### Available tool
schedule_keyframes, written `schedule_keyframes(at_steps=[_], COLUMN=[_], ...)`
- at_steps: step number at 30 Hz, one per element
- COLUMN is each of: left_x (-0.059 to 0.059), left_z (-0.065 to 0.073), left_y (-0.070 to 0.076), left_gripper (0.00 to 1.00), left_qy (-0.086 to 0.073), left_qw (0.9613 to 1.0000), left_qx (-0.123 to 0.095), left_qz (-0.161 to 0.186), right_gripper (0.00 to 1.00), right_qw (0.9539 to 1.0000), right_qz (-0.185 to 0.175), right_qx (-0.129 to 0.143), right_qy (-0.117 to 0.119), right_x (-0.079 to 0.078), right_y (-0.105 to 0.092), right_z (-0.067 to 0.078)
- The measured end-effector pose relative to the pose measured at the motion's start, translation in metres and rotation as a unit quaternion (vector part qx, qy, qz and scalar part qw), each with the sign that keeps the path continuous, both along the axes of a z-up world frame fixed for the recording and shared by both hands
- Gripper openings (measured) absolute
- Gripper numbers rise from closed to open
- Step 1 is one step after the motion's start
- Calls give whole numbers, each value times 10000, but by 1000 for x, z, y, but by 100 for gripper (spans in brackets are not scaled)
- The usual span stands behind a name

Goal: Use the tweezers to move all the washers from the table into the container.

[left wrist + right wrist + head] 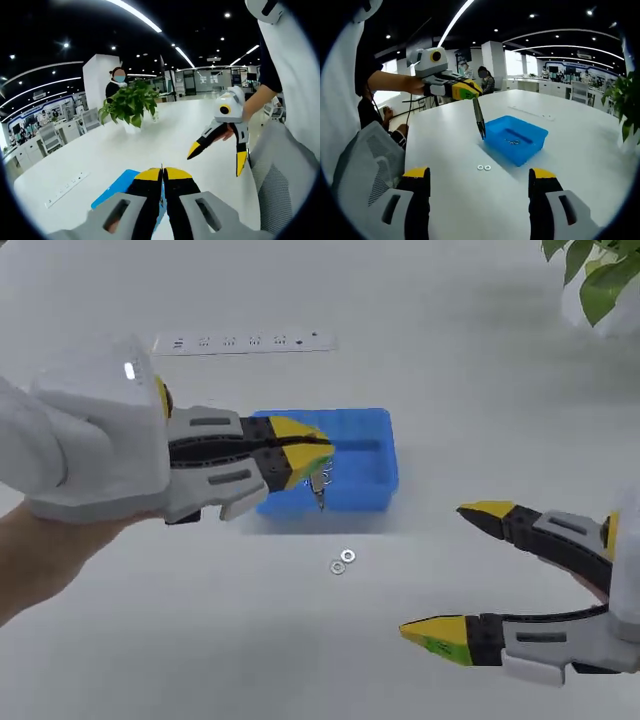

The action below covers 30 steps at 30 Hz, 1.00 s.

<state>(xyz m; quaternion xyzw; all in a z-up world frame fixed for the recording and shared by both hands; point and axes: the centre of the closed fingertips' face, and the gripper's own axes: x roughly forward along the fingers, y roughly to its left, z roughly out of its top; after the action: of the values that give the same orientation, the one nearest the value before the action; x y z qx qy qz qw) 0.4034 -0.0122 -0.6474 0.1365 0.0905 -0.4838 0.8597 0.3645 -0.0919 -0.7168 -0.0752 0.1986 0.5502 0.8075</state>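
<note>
Two washers (342, 561) lie side by side on the table (200, 640), lower centre of the head view — just below the blue container (365, 498). The tweezers (320, 488) hang tips-down slightly up-left of them, long axis near vertical, clamped in the left gripper (316, 452); the right gripper (438, 572) — lower right — stands wide open.

Container (362, 426): plain bright blue.
Washers (342, 561): silver.
Worktop (200, 640): plain white.
Tweezers (479, 117): dark grey metal.
Left gripper (322, 452) and right gripper (432, 571): white bodies, black jaws with yellow tips, and a green patch on the right gripper's near tip.
Power strip (245, 342): white.
Plant (595, 275): green leaves.
</note>
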Motion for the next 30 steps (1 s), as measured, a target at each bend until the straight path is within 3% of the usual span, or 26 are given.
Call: schedule_keyframes(at_steps=[3, 5, 7, 12, 19, 30], left_x=[-7, -11, -11, -9, -15, -19], left_z=[-8, -8, -9, -19, -31, -41], left_y=[-5, -10, -12, -13, -15, -17], left_gripper=[5, 5, 5, 5, 5, 5], left_qy=[77, 43, 53, 132, 259, 349], left_qw=[9999, 9998, 9998, 9998, 9993, 9989], left_qx=[11, -24, -100, -64, -12, -49], left_qz=[-67, -173, -180, -161, -264, -299], right_gripper=[85, 89, 95, 99, 100, 99], right_qw=[10000, 9999, 9999, 9996, 9990, 9995], right_qz=[-5, -17, -78, -89, 226, 270], right_qx=[-67, -107, -129, -248, -381, -165], right_qy=[-20, -53, -61, -67, -53, 83], right_x=[-2, -4, -6, -14, -30, -35], right_y=[-5, -8, -10, -12, -4, 10], right_z=[-1, -1, -2, -8, -15, -12])
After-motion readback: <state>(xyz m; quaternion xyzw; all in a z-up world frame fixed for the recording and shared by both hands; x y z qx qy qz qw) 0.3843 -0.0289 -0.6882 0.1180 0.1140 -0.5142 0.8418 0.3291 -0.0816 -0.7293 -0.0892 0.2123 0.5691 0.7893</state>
